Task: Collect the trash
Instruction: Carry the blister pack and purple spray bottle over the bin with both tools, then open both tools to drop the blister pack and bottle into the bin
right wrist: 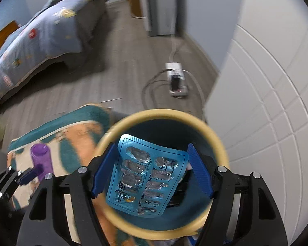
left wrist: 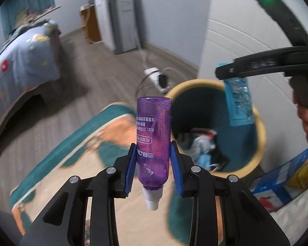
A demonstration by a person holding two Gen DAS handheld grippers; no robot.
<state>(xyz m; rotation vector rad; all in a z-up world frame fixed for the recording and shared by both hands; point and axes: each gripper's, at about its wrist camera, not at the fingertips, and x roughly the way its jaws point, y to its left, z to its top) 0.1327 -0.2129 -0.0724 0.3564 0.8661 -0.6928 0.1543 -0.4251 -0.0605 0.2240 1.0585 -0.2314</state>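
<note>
My left gripper (left wrist: 154,165) is shut on a purple plastic bottle (left wrist: 154,131), which points its white nozzle back at the camera. It hangs over the rug, just left of the round bin (left wrist: 261,135), which has a yellow rim, a teal inside and crumpled trash at the bottom. My right gripper (right wrist: 152,172) is shut on a blue blister pack (right wrist: 145,176), its blue pads on the pack's two side edges, right above the bin's (right wrist: 222,149) mouth. In the left wrist view the pack (left wrist: 239,100) hangs below that gripper (left wrist: 225,72). The bottle (right wrist: 42,160) shows at lower left.
A teal and orange rug (left wrist: 88,143) lies under the left gripper. A bed (right wrist: 41,32) with a blue cover stands at the left. A white power strip (right wrist: 176,80) with looped cables lies on the wood floor behind the bin. A white panelled door (right wrist: 267,102) is at the right, with blue cartons (left wrist: 281,184) beside the bin.
</note>
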